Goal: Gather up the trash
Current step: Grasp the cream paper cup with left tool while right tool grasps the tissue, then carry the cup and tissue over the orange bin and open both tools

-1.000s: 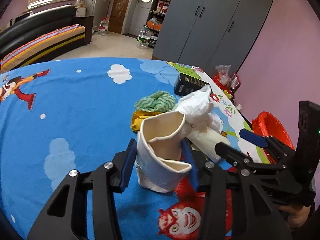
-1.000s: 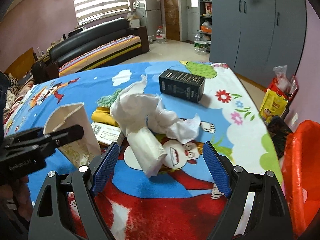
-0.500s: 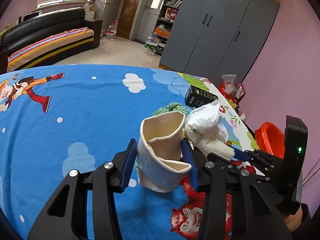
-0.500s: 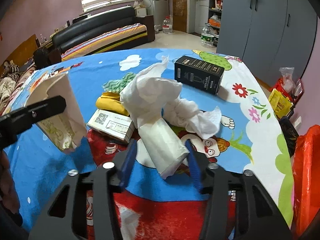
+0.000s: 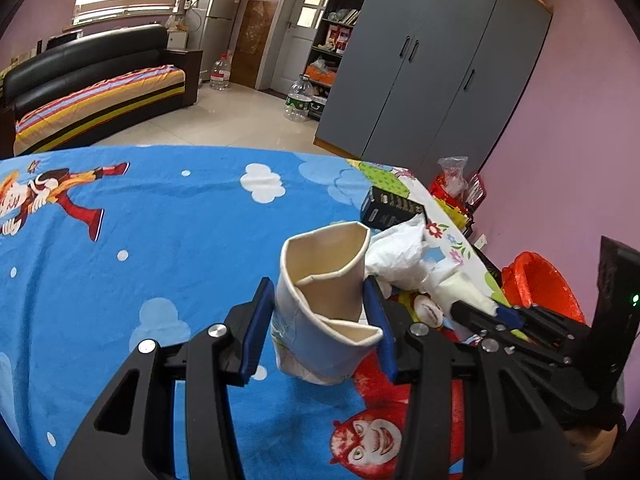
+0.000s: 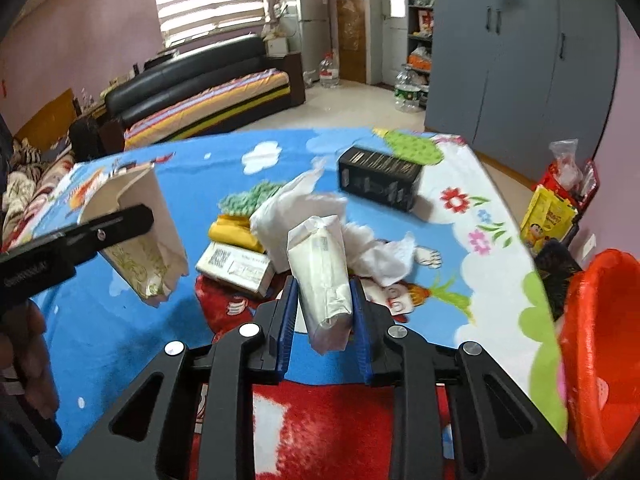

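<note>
My left gripper (image 5: pixel 320 320) is shut on a crumpled paper cup (image 5: pixel 324 308) and holds it above the cartoon bedsheet; the cup also shows in the right wrist view (image 6: pixel 140 236). My right gripper (image 6: pixel 324 312) is shut on a white tissue packet (image 6: pixel 324 276) and holds it lifted. Crumpled white tissue (image 6: pixel 304 208) lies behind it, and also shows in the left wrist view (image 5: pixel 400 256). An orange trash bin (image 6: pixel 604 344) stands at the right edge of the bed (image 5: pixel 536 284).
On the sheet lie a black box (image 6: pixel 380 180), a white carton with a barcode (image 6: pixel 236 264), a yellow item (image 6: pixel 232 232) and a green cloth (image 6: pixel 248 196). Snack bags (image 6: pixel 556 208) sit on the floor by the pink wall. Grey wardrobe and sofa stand beyond.
My right gripper has closed on the tissue packet and lifted it off the sheet. My left gripper has raised the paper cup higher.
</note>
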`<state>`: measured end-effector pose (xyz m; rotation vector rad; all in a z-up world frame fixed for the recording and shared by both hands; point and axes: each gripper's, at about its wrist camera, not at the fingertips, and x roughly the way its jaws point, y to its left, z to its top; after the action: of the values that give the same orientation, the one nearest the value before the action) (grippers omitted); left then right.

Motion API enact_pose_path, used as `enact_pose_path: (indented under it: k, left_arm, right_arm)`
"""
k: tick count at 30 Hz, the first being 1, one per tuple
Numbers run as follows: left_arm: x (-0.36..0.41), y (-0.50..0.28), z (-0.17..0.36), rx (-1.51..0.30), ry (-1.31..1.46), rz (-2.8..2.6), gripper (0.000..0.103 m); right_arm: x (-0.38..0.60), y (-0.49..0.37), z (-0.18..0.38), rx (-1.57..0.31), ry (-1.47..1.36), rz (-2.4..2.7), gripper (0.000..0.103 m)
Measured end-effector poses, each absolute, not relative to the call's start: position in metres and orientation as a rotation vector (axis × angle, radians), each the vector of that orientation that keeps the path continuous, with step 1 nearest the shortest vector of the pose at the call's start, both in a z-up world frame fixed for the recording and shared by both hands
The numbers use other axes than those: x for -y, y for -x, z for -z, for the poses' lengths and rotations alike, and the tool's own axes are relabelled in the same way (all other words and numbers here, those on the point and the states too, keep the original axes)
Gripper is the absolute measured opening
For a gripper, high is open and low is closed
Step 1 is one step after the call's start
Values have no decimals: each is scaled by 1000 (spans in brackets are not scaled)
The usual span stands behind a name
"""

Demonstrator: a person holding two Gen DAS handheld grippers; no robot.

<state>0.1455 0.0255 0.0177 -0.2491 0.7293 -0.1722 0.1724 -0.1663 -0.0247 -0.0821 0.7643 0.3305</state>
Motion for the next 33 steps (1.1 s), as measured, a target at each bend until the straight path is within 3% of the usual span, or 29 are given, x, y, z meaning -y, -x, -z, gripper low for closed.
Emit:
enact_pose_path:
  k: [11, 33]
  left_arm:
    - [15, -154, -51, -674, 208, 259, 44]
    - [188, -195, -96, -641, 72, 559, 44]
  right_arm:
    - [232, -156, -16, -670, 16, -201, 27]
    - [392, -136, -43, -591, -64, 124, 27]
